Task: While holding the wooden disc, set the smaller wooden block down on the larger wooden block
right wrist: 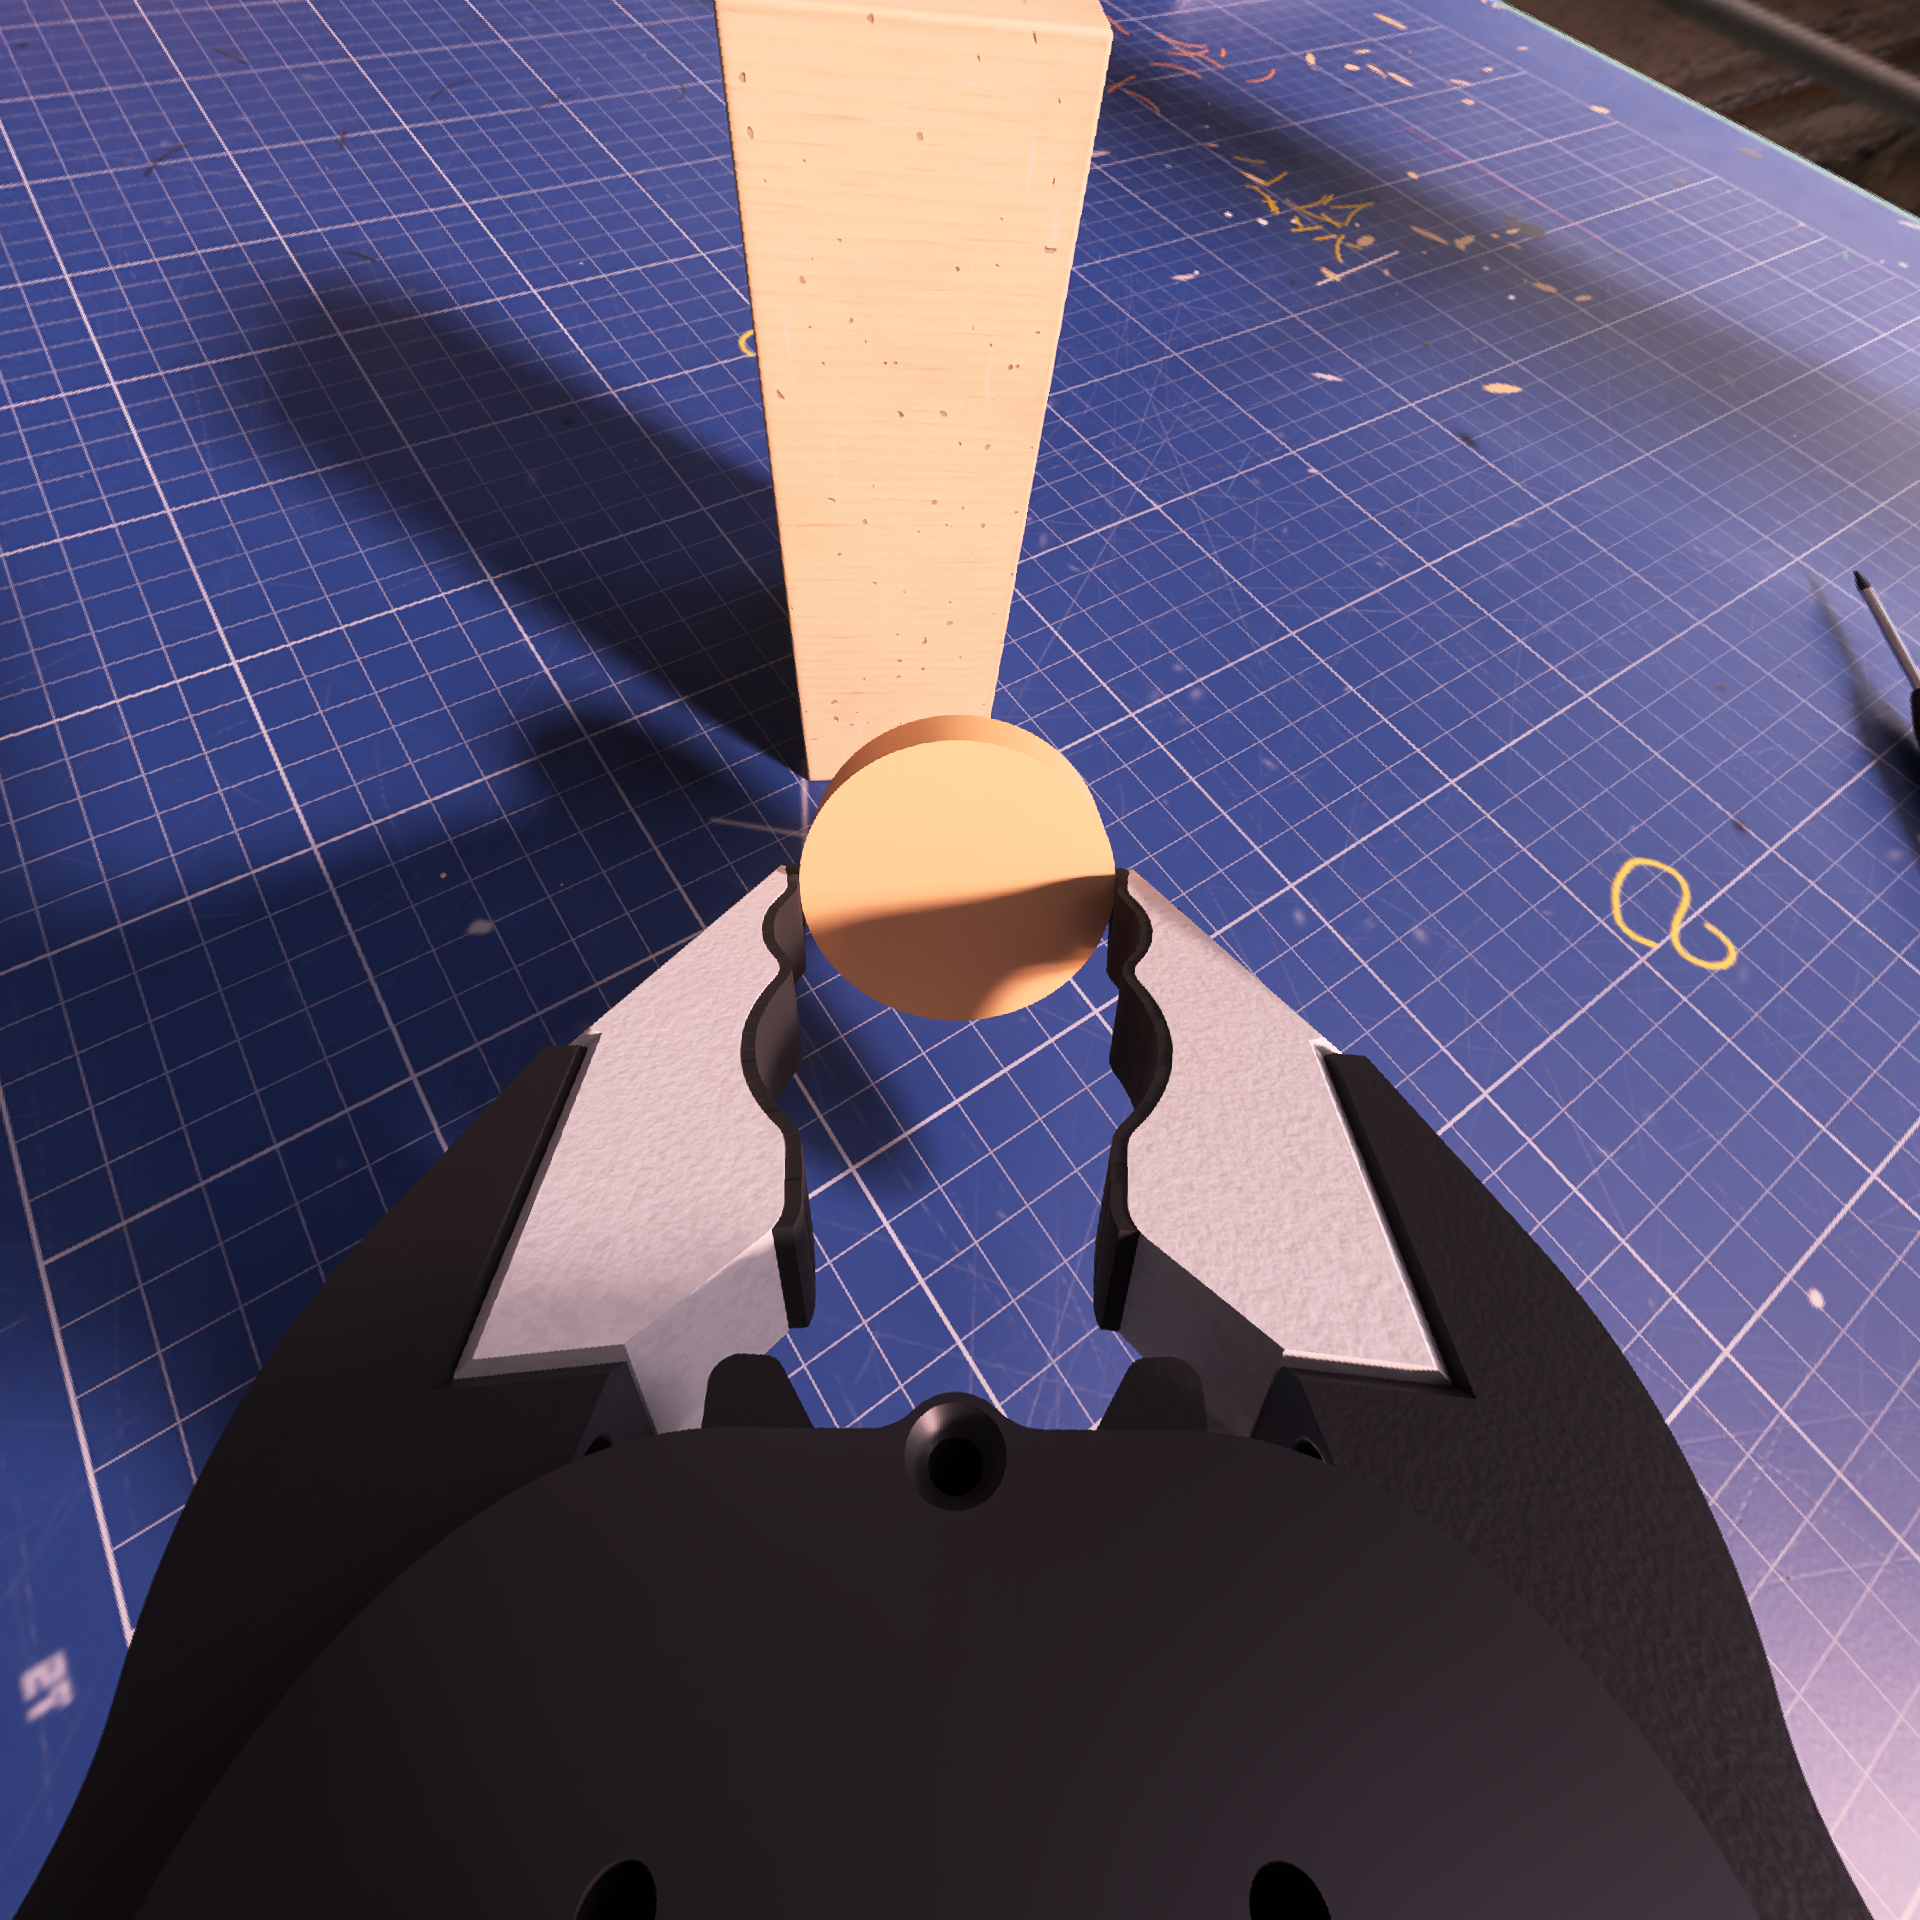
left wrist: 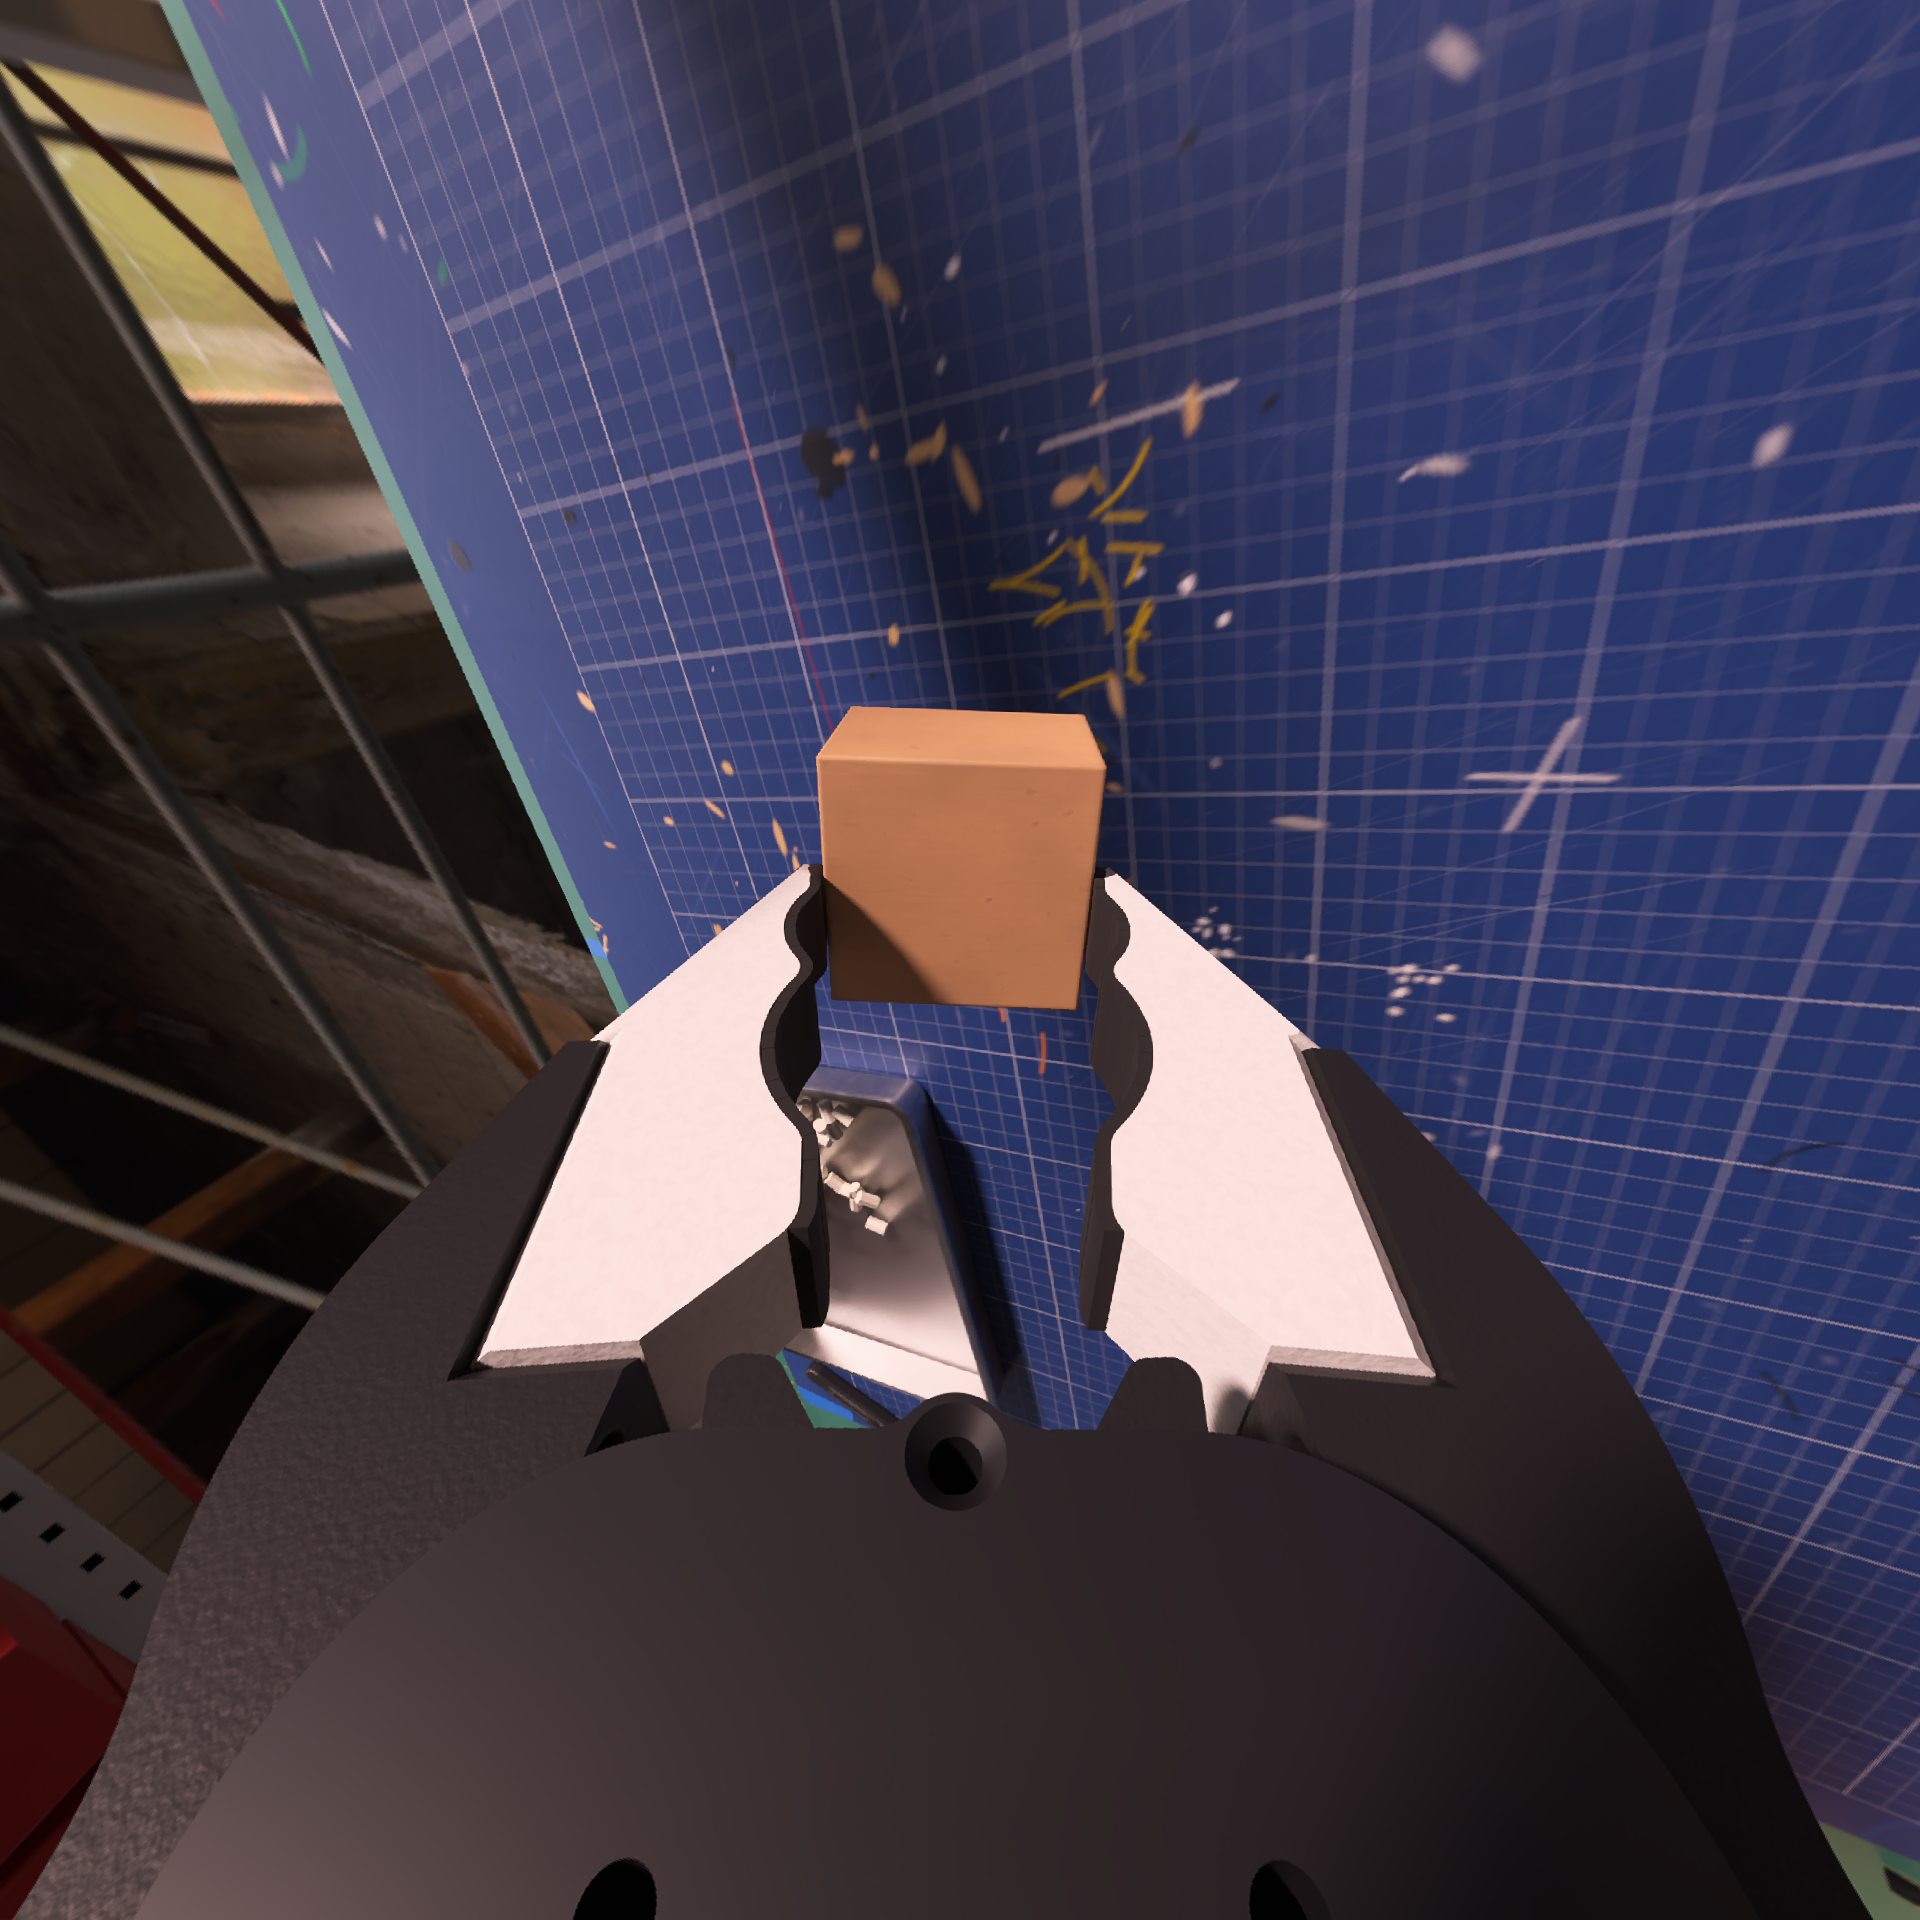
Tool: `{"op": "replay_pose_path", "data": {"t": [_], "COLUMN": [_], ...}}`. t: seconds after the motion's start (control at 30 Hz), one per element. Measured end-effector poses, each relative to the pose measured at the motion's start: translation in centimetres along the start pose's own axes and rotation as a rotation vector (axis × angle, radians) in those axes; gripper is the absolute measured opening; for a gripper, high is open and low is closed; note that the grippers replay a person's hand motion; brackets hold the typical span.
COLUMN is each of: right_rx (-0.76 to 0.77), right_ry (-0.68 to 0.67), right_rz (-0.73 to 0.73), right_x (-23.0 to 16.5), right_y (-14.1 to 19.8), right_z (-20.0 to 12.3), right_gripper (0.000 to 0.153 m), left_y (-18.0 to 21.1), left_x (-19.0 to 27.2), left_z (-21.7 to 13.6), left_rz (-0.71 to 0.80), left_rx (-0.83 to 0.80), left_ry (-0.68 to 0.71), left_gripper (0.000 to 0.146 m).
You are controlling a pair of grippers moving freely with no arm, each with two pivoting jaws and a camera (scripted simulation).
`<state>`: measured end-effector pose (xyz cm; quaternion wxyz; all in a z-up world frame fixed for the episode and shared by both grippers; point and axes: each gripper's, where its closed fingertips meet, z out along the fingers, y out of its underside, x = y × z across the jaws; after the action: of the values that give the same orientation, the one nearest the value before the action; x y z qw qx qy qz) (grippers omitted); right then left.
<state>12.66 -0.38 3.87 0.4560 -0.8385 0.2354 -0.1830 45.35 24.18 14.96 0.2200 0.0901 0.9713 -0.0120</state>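
Observation:
In the left wrist view my left gripper [left wrist: 956, 914] is shut on the smaller wooden block [left wrist: 958, 831], a tan cube held between the fingertips above the blue cutting mat [left wrist: 1455, 935]. In the right wrist view my right gripper [right wrist: 956, 914] is shut on the wooden disc [right wrist: 956, 842], held on edge with its flat face toward the camera. The larger wooden block [right wrist: 904, 364], a long pale plank-like piece, lies on the mat [right wrist: 416, 831] just beyond the disc and runs away from me to the top of the view. The larger block does not show in the left wrist view.
A dark tray with small pale bits [left wrist: 883, 1195] lies on the mat under the left gripper. The mat's left edge [left wrist: 416, 520] borders a metal grid rack. A thin dark tool [right wrist: 1886, 655] lies at the right. Wood shavings [right wrist: 1340, 229] are scattered far right.

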Motion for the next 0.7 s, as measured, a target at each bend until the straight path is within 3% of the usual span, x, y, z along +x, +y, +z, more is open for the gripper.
{"op": "replay_pose_path", "data": {"t": [0.33,0.7], "right_rx": [-0.007,-0.024], "right_ry": [0.006,0.009], "right_rz": [-0.012,-0.029], "right_x": [-0.1,-0.2], "right_y": [0.1,0.2], "right_z": [0.1,0.2], "right_gripper": [0.059,0.059], "left_y": [-9.6,-16.7], "left_x": [8.5,16.0], "left_z": [-9.1,-13.1], "left_rz": [0.074,0.166], "left_rx": [0.208,0.270], "left_ry": [0.041,0.120], "left_gripper": [0.050,0.050]}}
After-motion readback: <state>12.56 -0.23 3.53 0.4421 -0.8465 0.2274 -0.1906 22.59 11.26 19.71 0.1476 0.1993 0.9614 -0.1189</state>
